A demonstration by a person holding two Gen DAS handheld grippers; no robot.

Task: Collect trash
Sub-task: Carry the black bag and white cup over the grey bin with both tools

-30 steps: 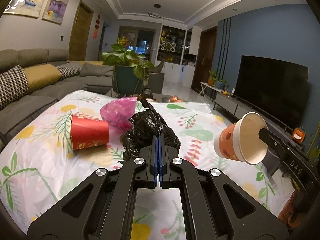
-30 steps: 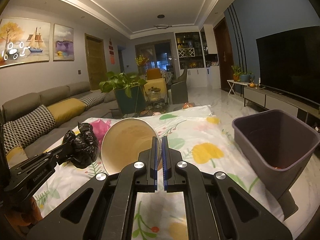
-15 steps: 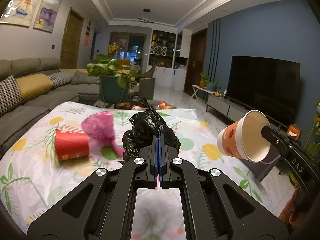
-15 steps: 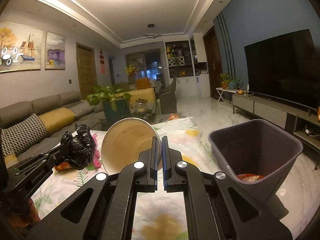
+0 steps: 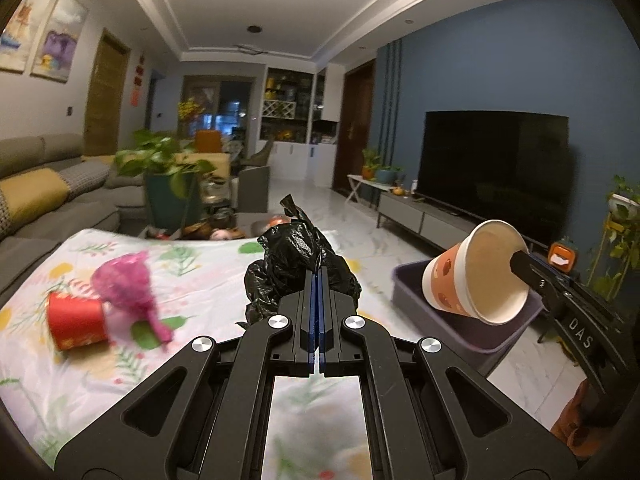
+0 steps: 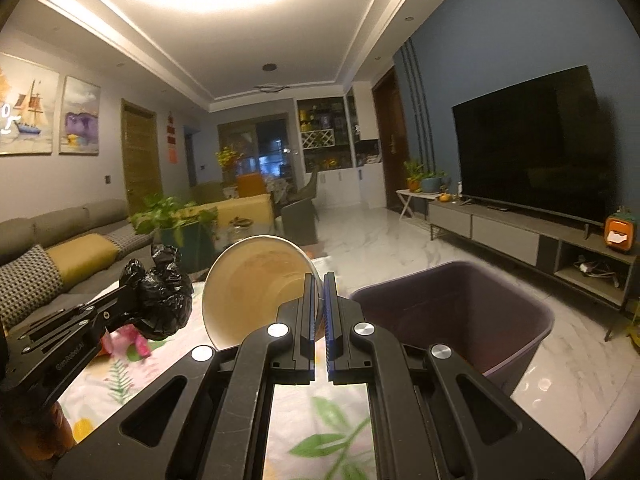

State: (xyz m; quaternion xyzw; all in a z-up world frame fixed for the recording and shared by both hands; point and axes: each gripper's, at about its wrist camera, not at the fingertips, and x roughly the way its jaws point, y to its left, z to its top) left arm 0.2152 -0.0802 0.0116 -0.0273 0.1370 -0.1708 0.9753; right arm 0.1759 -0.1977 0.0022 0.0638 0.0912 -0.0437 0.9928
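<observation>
Far to the left of the left hand-held gripper [image 5: 319,280], a red cup [image 5: 76,321] and pink wrapper [image 5: 128,280] wait on the desk [image 5: 208,280]. That hand-held gripper is clamped on a crumpled black bag [image 5: 296,256], carried clear of the desk. To its right, the right hand-held gripper [image 6: 319,288] pinches the paper cup [image 6: 256,280] by its rim, mouth facing back, with the purple bin [image 6: 520,320] just right of it. Risk: a rim pinch is thin, so the cup could swing loose and miss the bin.
</observation>
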